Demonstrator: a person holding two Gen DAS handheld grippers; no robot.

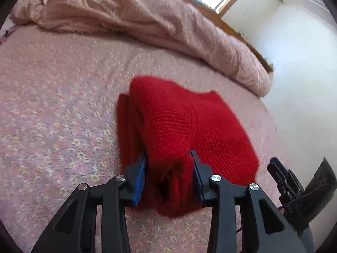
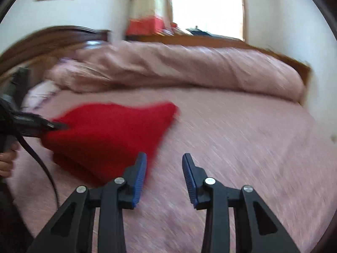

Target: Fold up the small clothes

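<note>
A bunched edge of the red knit garment (image 1: 179, 122) is clamped by the left gripper (image 1: 169, 158) over the bed (image 1: 52, 105), while nothing is held between the parted fingers of the right gripper (image 2: 164, 158).

Fuzzy red knitted wool garment (image 1: 179, 122); matt floral cotton bed sheet (image 1: 52, 105); plush pink blanket (image 1: 126, 14); glossy wooden headboard (image 2: 52, 40)

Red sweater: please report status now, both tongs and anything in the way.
Left tongs shut on red sweater, bunched edge lifted. Right tongs open, nothing between them, beside the sweater. Pink bedsheet ahead, quilt far back, not in the way.
</note>
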